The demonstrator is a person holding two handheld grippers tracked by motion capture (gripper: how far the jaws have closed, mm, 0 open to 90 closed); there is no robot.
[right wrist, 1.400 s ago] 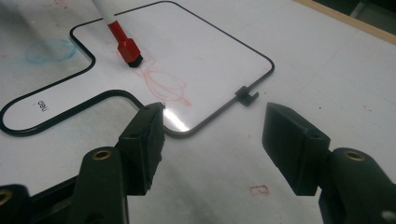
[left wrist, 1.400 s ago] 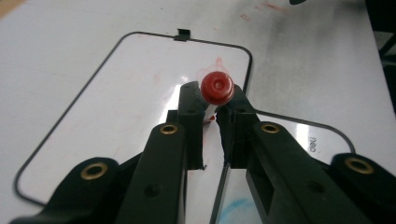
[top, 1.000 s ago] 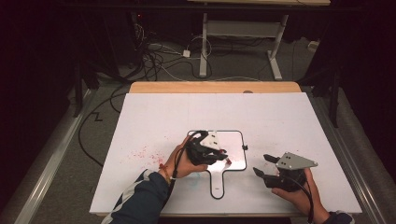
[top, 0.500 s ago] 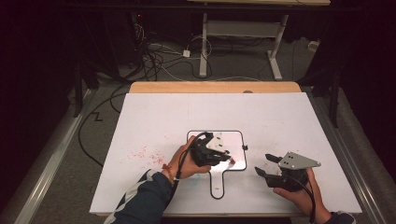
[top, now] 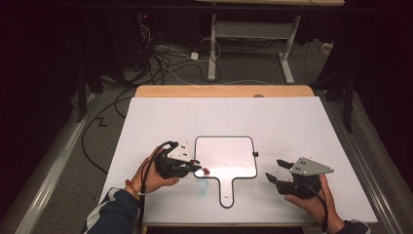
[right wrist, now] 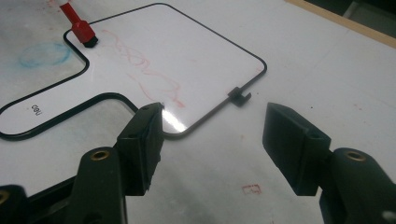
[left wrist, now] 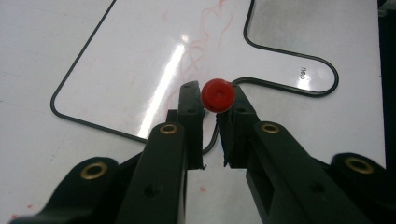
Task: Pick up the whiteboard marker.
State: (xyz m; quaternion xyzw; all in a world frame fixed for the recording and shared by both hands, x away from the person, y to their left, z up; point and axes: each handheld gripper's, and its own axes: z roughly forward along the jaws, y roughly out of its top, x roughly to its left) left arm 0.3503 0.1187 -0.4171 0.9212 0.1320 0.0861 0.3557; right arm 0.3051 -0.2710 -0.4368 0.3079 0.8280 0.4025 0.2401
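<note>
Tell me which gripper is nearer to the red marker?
Left. The left gripper is shut on the red marker; the right gripper waits open beyond the whiteboard's far edge.

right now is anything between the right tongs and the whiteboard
Nothing visible. The right tongs stand open just off the whiteboard's corner, with bare table between them. The left tongs hold the red marker at the far edge near the handle, out of the way.
</note>
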